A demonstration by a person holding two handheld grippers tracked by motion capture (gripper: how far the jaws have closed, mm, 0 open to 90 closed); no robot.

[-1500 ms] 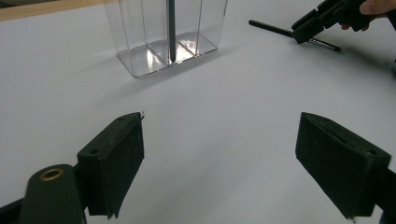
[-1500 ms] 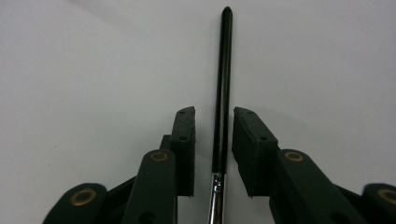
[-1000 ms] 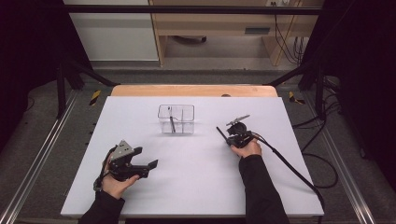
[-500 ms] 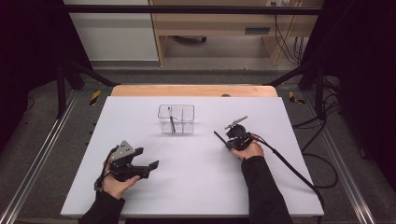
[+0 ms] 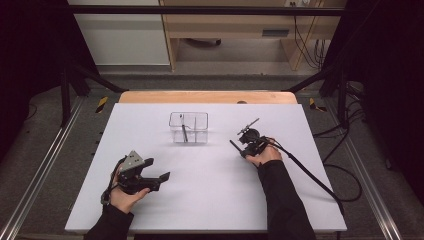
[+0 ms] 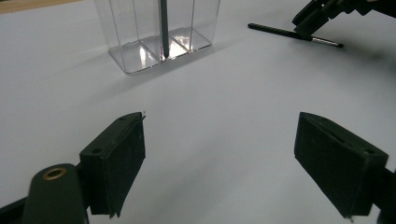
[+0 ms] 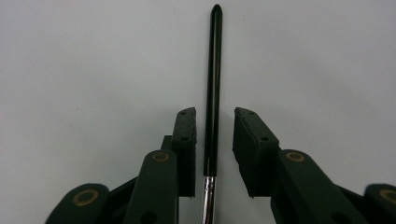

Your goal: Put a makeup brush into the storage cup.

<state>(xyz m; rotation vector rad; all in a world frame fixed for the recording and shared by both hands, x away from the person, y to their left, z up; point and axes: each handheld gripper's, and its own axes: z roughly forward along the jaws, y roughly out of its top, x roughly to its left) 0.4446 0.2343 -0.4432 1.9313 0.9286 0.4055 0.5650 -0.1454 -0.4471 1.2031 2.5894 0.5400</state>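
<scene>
1. The right claw sits low over the white counter, right of the middle in the high view, its jaws pointing toward the far left.
2. Its jaws have just been opening; they now stand a little apart, with a thin black brush lying between them.
3. In the right claw view there is a clear gap between the brush handle and the right pad, and a narrow one at the left pad, so the pads do not press on it.
4. The brush lies flat on the counter, its black pointed end away from the claw and its silver ferrule back between the jaws.
5. The left claw rests near the counter's near left corner in the person's hand, its jaws spread wide with nothing between them.
6. A clear plastic box with compartments stands toward the far middle of the counter, well apart from both claws.
7. A thin dark stick stands tilted in one of its compartments.
</scene>
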